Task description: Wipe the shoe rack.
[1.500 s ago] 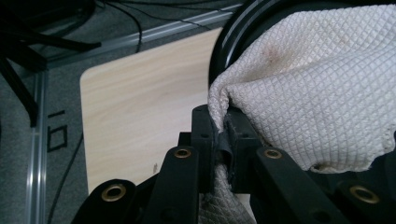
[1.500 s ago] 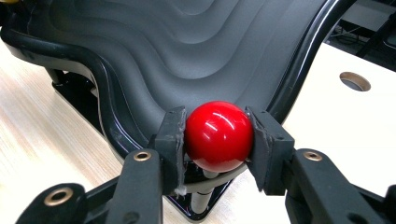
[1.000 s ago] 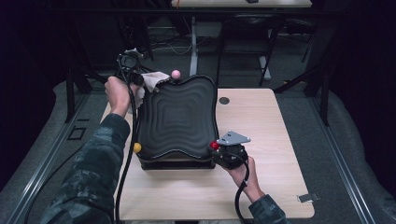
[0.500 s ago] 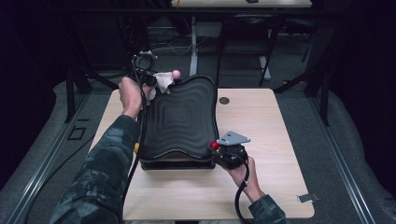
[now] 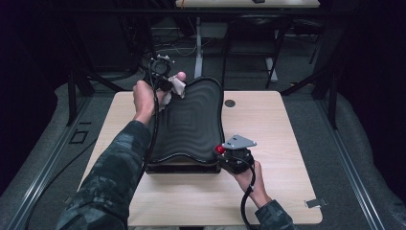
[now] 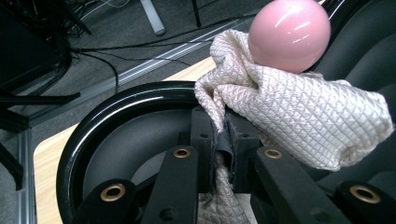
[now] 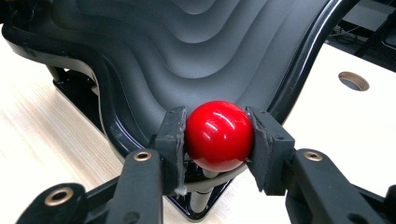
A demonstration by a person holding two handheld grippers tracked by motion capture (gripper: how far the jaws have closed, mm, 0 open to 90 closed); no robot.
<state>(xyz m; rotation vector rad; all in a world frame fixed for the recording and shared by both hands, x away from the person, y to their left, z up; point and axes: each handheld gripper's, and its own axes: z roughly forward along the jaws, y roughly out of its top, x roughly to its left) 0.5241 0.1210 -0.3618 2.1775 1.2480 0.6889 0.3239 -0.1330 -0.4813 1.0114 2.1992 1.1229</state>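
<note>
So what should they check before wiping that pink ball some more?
1. Left gripper shut on the cloth: ok.
2. Cloth touching the pink ball: ok.
3. Right gripper clamped on the red ball, holding the black wavy tray: ok.
4. Tray's base sitting on the table: ok.
5. Pink ball wiped clean all round: cannot tell, its far side is hidden.

Count at my station: 2 grippers, left (image 5: 167,82) & right (image 5: 229,154); 2 knob balls, 1 pink (image 6: 289,35) & 1 red (image 7: 219,135); 1 quilted cloth (image 6: 299,116); 1 black wavy tray (image 5: 191,124); 1 table (image 5: 268,129).
</note>
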